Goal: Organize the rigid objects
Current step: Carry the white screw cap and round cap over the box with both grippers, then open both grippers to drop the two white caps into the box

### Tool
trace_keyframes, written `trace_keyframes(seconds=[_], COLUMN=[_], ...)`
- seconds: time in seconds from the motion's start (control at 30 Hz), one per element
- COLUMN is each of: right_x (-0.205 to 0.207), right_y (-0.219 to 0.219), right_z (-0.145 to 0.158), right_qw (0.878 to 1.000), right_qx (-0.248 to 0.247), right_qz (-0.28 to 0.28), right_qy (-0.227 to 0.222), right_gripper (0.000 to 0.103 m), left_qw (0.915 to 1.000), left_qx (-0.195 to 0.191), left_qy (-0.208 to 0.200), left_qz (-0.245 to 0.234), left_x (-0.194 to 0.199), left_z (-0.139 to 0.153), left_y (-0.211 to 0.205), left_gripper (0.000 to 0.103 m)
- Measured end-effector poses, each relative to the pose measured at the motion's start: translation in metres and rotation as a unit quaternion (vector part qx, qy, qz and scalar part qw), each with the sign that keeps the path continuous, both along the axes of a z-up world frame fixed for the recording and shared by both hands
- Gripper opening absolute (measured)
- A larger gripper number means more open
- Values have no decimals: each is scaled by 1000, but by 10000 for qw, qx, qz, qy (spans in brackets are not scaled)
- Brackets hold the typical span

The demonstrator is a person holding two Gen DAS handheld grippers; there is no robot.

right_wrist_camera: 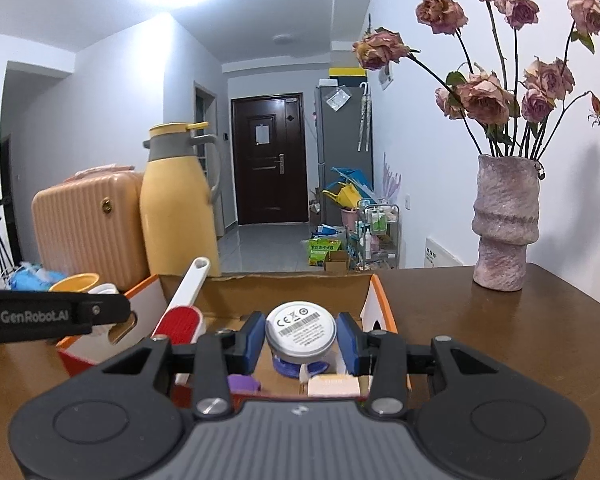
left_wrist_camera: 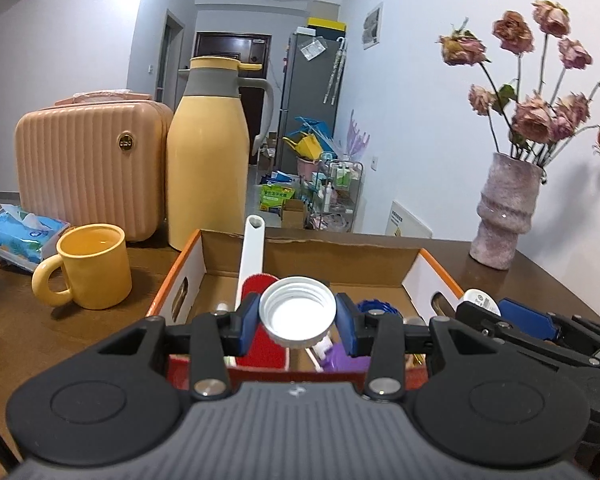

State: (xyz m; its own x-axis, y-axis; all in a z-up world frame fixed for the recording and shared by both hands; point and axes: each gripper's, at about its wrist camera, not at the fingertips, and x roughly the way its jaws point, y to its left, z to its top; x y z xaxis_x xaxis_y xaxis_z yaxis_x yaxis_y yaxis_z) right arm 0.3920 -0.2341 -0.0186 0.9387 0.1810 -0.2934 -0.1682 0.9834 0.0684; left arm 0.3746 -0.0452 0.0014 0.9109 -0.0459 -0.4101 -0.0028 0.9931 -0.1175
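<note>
White cap (left_wrist_camera: 298, 313): light, rigid, ribbed plastic with threaded inside facing the camera; pinched across its rim by the left gripper (left_wrist_camera: 297, 320), blue pads (left_wrist_camera: 249, 319) pressed at 9 and 3 o'clock; held above the cardboard box (left_wrist_camera: 308, 254).
Cap handling: likely slippery at the skirt; best held across the full width, as now.
Round disc (right_wrist_camera: 301, 328): small grey puck, printed label up; probably denser than the cap, hard, smooth-edged; clamped by the right gripper (right_wrist_camera: 301, 338), over the box interior.
Box contents: red-and-white brush (right_wrist_camera: 184, 312) leaning toward 11 o'clock, blue lid (right_wrist_camera: 296, 366), purple piece (right_wrist_camera: 242, 382), pale block (right_wrist_camera: 334, 386).
Pose: both grippers level, side by side, aimed at 12 o'clock.
Nearby: yellow mug (left_wrist_camera: 88, 266) at 10 o'clock, vase (right_wrist_camera: 504, 220) at 2 o'clock.
</note>
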Motion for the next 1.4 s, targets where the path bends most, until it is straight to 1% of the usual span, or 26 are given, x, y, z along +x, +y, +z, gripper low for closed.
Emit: trace_keyframes(seconds=[0.17,0.47,0.8,0.93,1.17,1.4], right_x=[23,53,73,81,88,99], right_y=[3,4,5,8,11,17], right_z=[-2,-3,-5,-8,-12,-14], right_qw=[10000,9999,9997,9995,9992,9985], right_qx=[-16,-98,-190,-226,-321,-447], right_qz=[-22,-48,-67,-59,-33,84], right_qy=[13,71,108,189,255,290], right_gripper=[39,39,39,39,39,39], left_qw=[9999,9996,9996,9997,9995,9995], left_qx=[-25,-99,-57,-37,-56,57], left_qy=[-16,51,74,78,139,182], left_qz=[119,253,264,249,277,258], left_x=[18,53,79,88,102,113], left_z=[-1,-5,-10,-11,-14,-19], left_y=[5,12,13,13,21,21], left_gripper=[41,41,41,41,41,41])
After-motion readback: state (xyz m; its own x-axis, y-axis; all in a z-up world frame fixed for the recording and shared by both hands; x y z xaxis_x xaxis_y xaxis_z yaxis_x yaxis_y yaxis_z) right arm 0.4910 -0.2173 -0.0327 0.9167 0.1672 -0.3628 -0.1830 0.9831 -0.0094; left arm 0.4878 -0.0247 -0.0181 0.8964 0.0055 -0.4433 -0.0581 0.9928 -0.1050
